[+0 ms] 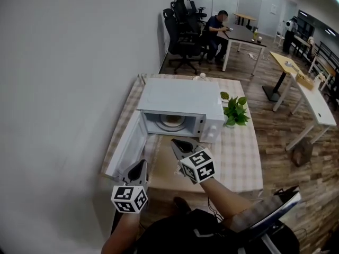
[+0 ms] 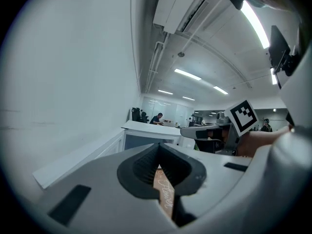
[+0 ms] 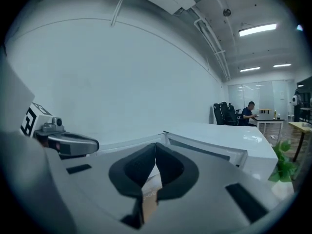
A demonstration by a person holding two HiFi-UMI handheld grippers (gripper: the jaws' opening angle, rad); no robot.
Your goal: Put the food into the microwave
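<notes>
Toward the table's left edge, head view: microwave (image 1: 180,97) stands open, pale dish (image 1: 172,121) inside, likely the food. Left gripper (image 2: 158,146) view: your jaws are pinched together, holding nothing. Right gripper (image 3: 155,146) view: same, empty. Sweep the door (image 1: 127,146) closed flat and steady.

Left gripper (image 2: 159,150) closed; microwave (image 2: 146,129) beyond

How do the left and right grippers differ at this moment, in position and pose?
The right gripper reaches further forward, its tips just in front of the microwave's open cavity. The left gripper sits back near the table's front edge, beside the swung-open door. The right gripper angles leftward, while the left gripper points nearly straight ahead. Both have their jaws shut and hold nothing.
</notes>
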